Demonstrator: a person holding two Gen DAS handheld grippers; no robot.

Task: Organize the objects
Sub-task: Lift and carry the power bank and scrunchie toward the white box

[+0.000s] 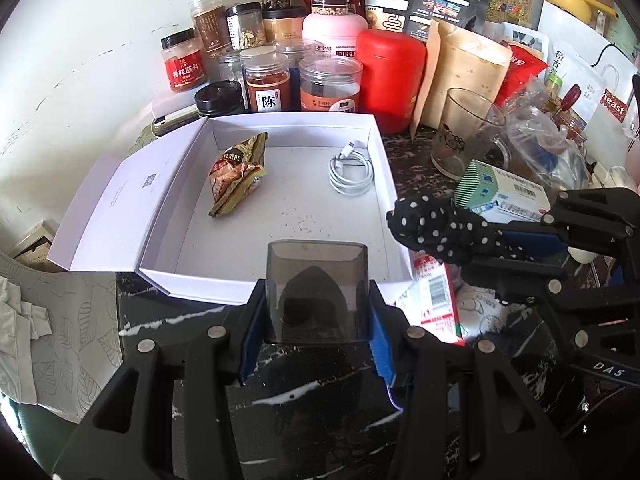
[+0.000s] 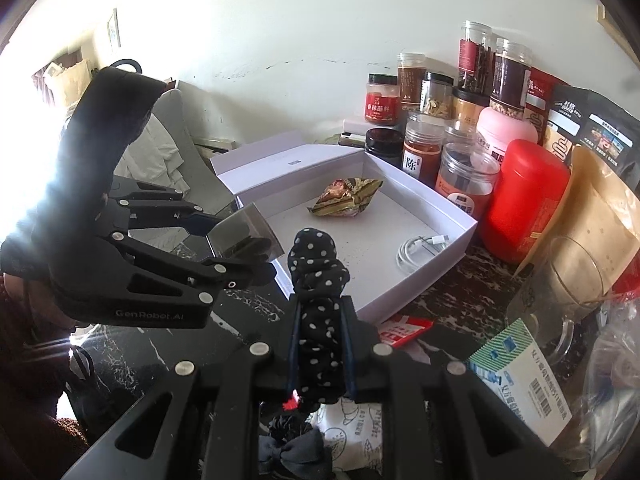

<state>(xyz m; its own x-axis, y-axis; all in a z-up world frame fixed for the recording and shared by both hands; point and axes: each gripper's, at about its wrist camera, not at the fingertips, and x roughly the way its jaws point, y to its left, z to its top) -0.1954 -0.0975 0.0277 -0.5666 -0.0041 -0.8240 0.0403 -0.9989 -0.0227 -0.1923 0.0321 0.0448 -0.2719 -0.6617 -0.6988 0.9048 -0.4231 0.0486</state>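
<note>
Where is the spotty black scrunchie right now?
The spotty scrunchie is pinched in the right gripper, just short of the white box's near edge.

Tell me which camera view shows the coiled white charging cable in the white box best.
The left wrist view shows it best: the coiled white charging cable lies unobstructed and seen from above, with its whole loop and plug visible inside the open white cardboard box. The right wrist view shows the cable smaller, flattened by the angle, near the box's near wall.
</note>
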